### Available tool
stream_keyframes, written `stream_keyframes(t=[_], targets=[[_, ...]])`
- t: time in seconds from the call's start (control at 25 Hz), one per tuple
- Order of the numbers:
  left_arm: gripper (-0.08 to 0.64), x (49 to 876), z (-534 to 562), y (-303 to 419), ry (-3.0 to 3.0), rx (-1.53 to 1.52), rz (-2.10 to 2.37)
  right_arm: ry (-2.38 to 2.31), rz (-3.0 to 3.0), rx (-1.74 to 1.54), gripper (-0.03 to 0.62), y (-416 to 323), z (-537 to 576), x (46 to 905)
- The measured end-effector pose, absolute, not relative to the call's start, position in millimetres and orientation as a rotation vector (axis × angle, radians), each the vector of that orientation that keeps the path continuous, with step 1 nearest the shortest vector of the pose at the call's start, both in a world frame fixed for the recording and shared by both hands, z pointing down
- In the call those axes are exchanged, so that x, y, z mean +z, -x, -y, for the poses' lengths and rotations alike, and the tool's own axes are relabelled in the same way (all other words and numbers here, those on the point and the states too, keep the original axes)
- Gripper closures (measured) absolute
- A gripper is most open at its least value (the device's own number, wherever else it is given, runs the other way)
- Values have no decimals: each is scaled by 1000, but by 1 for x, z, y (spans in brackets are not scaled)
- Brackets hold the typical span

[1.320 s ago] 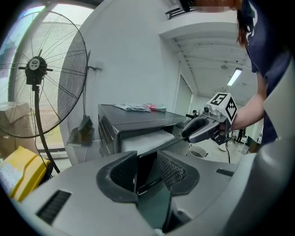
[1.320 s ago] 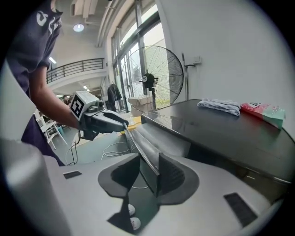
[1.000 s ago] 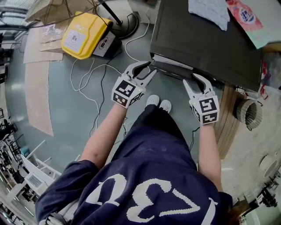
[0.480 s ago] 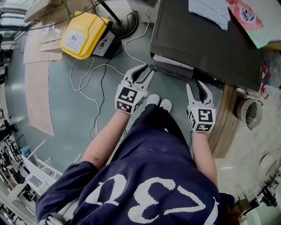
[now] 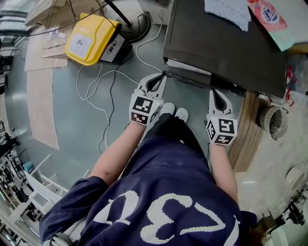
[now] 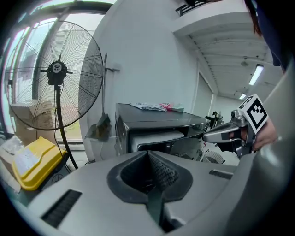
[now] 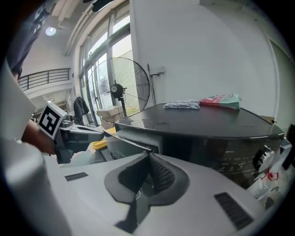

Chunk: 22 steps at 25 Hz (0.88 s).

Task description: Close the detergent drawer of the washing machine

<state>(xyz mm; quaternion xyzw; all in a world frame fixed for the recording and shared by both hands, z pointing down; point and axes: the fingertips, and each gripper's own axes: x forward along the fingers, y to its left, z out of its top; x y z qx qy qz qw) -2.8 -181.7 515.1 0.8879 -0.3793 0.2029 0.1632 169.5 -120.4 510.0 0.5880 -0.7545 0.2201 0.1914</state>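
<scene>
The dark grey washing machine (image 5: 226,45) stands at the upper right of the head view. Its pale detergent drawer (image 5: 188,71) juts out from the front's left end. My left gripper (image 5: 163,75) is shut and holds nothing, its tips right by the drawer's left corner. My right gripper (image 5: 214,91) is also shut and bare, pointing at the machine's front just right of the drawer. In the left gripper view the drawer (image 6: 154,137) sticks out beyond my shut jaws, with the right gripper (image 6: 230,132) at the right. The right gripper view shows the drawer (image 7: 131,138).
A yellow case (image 5: 89,38), a fan base (image 5: 137,24) and white cables (image 5: 98,81) lie on the floor to the left. A cloth (image 5: 226,12) and a pink packet (image 5: 268,14) rest on the machine's top. A ribbed hose (image 5: 272,122) sits at the right.
Both grippers' jaws have gone from open to shut. The right gripper rolled upright and shifted slightly left along the machine's front. The left gripper stayed by the drawer's corner.
</scene>
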Motion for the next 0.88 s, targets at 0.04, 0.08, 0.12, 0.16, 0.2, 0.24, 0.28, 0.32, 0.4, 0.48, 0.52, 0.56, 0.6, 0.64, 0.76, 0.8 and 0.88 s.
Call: stream_keyframes(t=[0.04,0.08,0.12,0.16,0.2,0.24,0.28,0.32,0.4,0.48,0.52,0.56,0.6,0.64,0.76,0.8,0.88], targets=[[540,515,182,3,-2529,576,1086,-1650,2114,613,575,-170,121,510],[540,515,182,3,-2527,575,1090,-1648,2110,607,575,-169,121,510],[540,515,182,3,-2526,575,1095,-1647,2108,602,575,-169,121,510],[540,516,182,3,-2525,575,1100,-1648,2108,599,575,-169,121,510],[540,516,182,3,-2524,575,1105,-1649,2108,599,575,-169,121,510],[540,516,183,3,-2523,575,1109,-1652,2109,599,575,-169,122,510],[540,516,184,3,-2523,576,1114,-1656,2108,599,575,-170,123,509],[540,516,186,2,-2521,579,1119,-1662,2106,600,575,-170,125,509],[540,516,195,0,-2516,586,1134,-1677,2101,611,575,-172,133,509],[540,515,205,-1,-2509,588,1150,-1671,2113,612,577,-169,142,507],[540,515,209,-2,-2506,586,1154,-1656,2122,599,577,-165,146,505],[540,515,212,-3,-2505,585,1155,-1641,2129,584,577,-162,150,504],[540,514,213,-4,-2507,586,1155,-1633,2130,576,577,-159,153,504],[540,514,214,-4,-2508,586,1154,-1633,2127,578,577,-158,156,504],[540,515,215,-5,-2509,586,1150,-1659,2103,612,577,-162,156,509],[540,515,215,-5,-2509,585,1150,-1667,2099,621,577,-164,156,510],[540,515,217,-6,-2510,581,1152,-1681,2099,625,577,-166,157,511]])
